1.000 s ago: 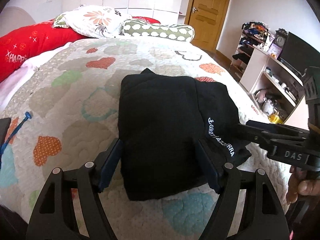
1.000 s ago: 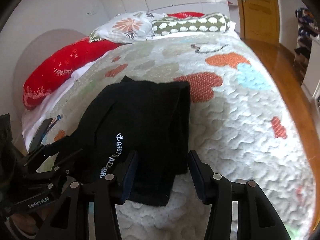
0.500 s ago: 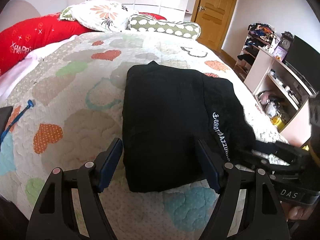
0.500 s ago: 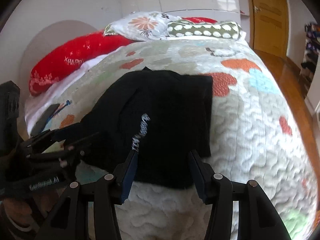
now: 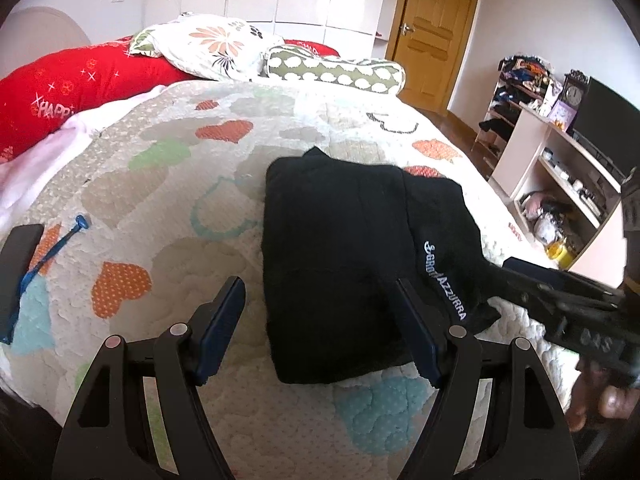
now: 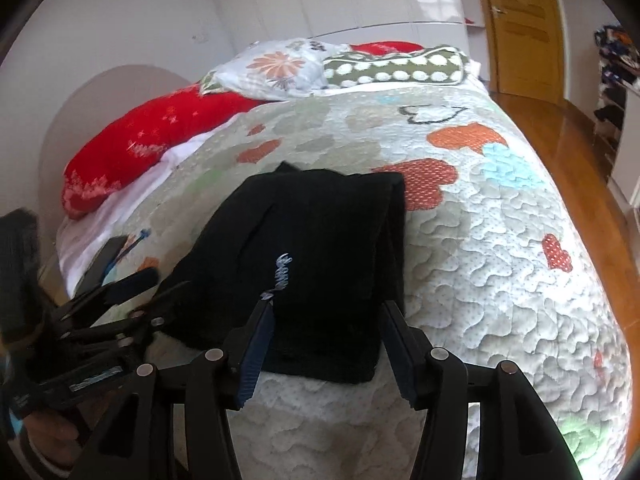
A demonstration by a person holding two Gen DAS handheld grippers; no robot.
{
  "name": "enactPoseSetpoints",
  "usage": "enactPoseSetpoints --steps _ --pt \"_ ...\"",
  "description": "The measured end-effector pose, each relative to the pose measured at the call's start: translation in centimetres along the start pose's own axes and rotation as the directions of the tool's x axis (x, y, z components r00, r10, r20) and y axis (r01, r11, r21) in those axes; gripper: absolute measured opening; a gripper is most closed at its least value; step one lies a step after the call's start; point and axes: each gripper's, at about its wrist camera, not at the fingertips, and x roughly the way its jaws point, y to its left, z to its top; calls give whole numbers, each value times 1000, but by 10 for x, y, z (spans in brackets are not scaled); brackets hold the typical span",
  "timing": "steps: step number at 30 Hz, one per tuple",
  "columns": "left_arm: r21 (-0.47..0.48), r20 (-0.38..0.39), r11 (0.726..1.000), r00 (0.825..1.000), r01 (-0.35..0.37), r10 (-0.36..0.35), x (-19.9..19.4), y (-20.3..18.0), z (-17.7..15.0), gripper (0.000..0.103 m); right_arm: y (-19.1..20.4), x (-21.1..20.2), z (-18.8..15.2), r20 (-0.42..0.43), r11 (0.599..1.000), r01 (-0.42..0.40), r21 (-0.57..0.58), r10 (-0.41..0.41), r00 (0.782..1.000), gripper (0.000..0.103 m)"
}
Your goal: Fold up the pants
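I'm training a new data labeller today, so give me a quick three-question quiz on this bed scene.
1. True or false: the black pants lie folded on the quilt.
2. What colour is the lettering on the pants? A) red B) white C) yellow
3. Fill in: behind the flowered pillow and the green spotted bolster, the wooden ____ is closed.

Key: 1 true; 2 B; 3 door.
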Motion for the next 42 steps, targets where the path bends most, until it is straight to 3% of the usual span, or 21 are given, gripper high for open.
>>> enactPoseSetpoints --steps 2,3,6,11,17,24,28,30,34,37,42 --pt "-25 7 999 1000 31 -31 -2 7 3 76 -11 1 2 14 998 -12 62 11 1000 78" --pt "-42 8 998 999 50 -50 -2 11 5 76 -17 3 3 3 994 -26 103 26 1000 79" --pt "-75 -5 996 999 53 -53 2 19 9 76 -24 6 6 -11 991 -32 127 34 999 79" --pt "-63 -16 997 999 34 -35 10 15 12 76 -10 8 20 3 999 18 29 -18 1000 79" --pt "-23 -36 1000 999 19 -20 20 8 3 76 8 26 62 41 999 17 -34 -16 999 79" --pt "-63 -43 996 997 69 -71 30 14 -5 81 44 87 104 -63 988 14 -152 -24 998 79" --pt "-53 -43 995 995 84 -86 32 14 -5 82 60 134 103 -194 961 42 -272 -97 976 79" --pt "-60 -47 994 995 87 -90 35 16 -5 86 66 149 101 -206 943 54 -328 -127 970 79" --pt "-82 -53 992 993 100 -104 40 18 -6 88 61 167 107 -155 938 130 -322 -188 970 79" --pt "-76 -52 992 993 99 -103 40 18 -5 88 54 172 109 -173 954 108 -281 -161 972 80" --pt "-78 -54 992 993 96 -101 41 18 -6 90 45 136 113 -112 973 95 -209 -120 986 80"
